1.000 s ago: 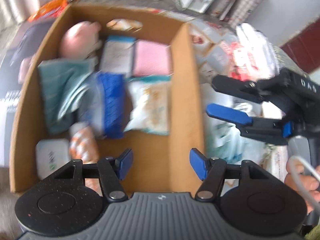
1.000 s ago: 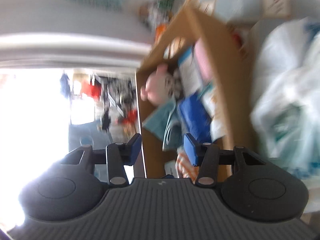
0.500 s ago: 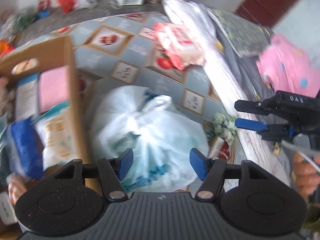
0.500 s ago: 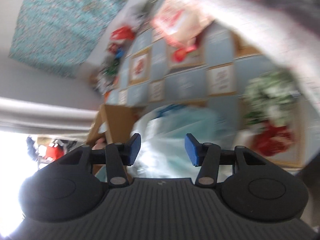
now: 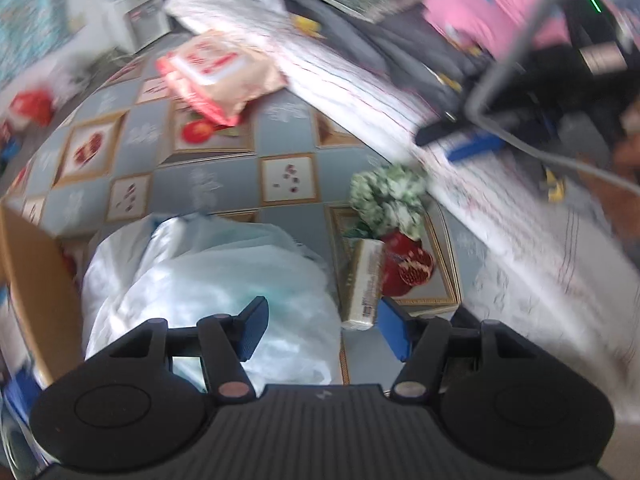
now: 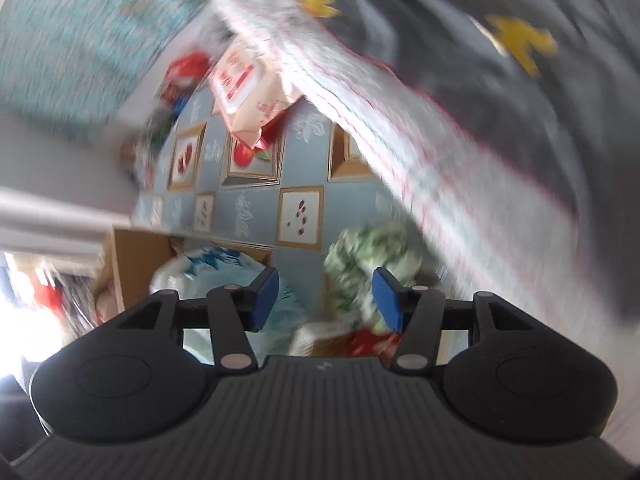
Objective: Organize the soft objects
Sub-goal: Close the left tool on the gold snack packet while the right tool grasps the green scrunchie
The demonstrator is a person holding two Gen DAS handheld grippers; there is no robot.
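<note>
My left gripper (image 5: 322,328) is open and empty above a white plastic bag (image 5: 208,280) on the patterned floor. A green-and-white soft bundle (image 5: 386,196) lies just beyond, with a small wrapped pack (image 5: 362,284) in front of it. A pink-and-red packet (image 5: 218,74) lies farther off. My right gripper (image 6: 324,300) is open and empty, low over the green-and-white bundle (image 6: 368,260); it also shows in the left wrist view (image 5: 460,140). The cardboard box (image 5: 36,280) edge is at the left.
A bed edge with a white striped sheet (image 5: 360,88) and dark bedding (image 6: 480,60) runs along the right. A pink cloth (image 5: 492,4) lies on the bed. Clutter lines the far wall (image 5: 32,108). The frames are motion-blurred.
Both grippers swung right, away from the open box and over the white bag toward the bed side. The green-and-white bundle and small pack came into view. Both stayed open.
</note>
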